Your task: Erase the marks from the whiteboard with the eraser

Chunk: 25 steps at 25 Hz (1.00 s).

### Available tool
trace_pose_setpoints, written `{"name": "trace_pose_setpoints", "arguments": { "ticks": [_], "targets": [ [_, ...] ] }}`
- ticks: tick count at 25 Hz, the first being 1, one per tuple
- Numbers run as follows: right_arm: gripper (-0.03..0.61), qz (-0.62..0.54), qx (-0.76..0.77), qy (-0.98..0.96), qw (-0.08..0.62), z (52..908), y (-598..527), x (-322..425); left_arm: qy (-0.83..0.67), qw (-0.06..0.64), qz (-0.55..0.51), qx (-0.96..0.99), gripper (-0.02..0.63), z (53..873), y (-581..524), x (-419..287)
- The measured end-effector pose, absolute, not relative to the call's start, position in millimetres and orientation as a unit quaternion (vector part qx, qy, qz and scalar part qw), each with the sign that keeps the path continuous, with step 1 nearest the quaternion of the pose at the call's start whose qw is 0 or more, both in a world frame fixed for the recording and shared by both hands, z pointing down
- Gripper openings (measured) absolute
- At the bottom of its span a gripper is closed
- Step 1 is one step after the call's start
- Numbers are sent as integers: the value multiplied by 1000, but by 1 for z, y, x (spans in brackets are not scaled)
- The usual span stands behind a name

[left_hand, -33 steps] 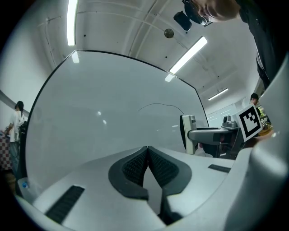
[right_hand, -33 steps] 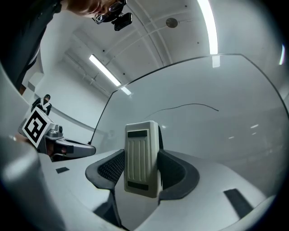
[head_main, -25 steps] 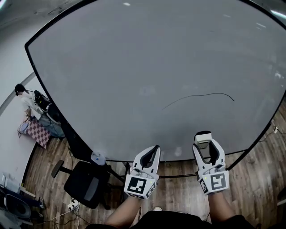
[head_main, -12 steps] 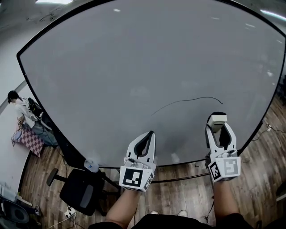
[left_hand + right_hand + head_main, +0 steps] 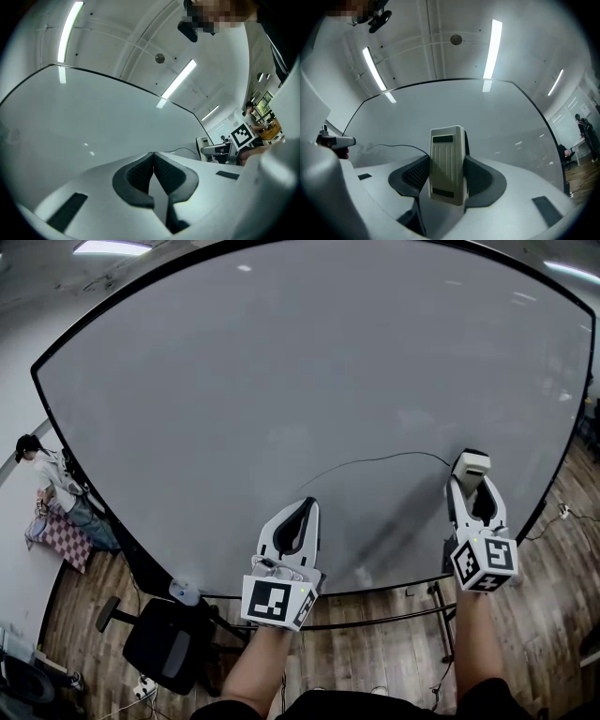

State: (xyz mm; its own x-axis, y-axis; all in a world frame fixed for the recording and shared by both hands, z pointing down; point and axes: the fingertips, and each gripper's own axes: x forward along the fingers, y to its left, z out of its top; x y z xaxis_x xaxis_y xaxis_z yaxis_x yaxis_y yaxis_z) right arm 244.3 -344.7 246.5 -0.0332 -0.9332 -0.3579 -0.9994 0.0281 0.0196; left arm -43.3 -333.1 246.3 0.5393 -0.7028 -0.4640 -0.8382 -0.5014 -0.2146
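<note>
Right tongs [image 5: 472, 476] raised eraser [image 5: 471, 463] to the mark [image 5: 375, 461].

The wooden floor [image 5: 394, 657] bears the whiteboard [image 5: 309, 381] on its frame and a black office chair [image 5: 157, 645].

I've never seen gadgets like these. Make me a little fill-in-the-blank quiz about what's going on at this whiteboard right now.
1. Of the left gripper and the right gripper, the ___ one has the eraser clamped between its jaws.
2. The left gripper's jaws are together and hold ___.
3. A thin ___ line is drawn across the lower part of the whiteboard.

Missing words: right; nothing; black.
</note>
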Motion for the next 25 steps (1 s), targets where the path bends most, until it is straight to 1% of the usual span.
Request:
{"name": "trace_pose_setpoints", "arguments": {
  "ticks": [6,12,15,25],
  "targets": [
    [253,135,-681,711,114,246,-361,252,452,209,163,-852,20,244,-338,-29],
    [253,127,-686,706,119,243,-362,247,461,205,166,-847,20,250,-342,-34],
    [252,122,-677,714,127,240,-364,238,467,203,169,-844,20,250,-344,-39],
    [250,126,-661,730,119,231,-367,196,484,199,166,-836,19,254,-346,-66]
  ]
}}
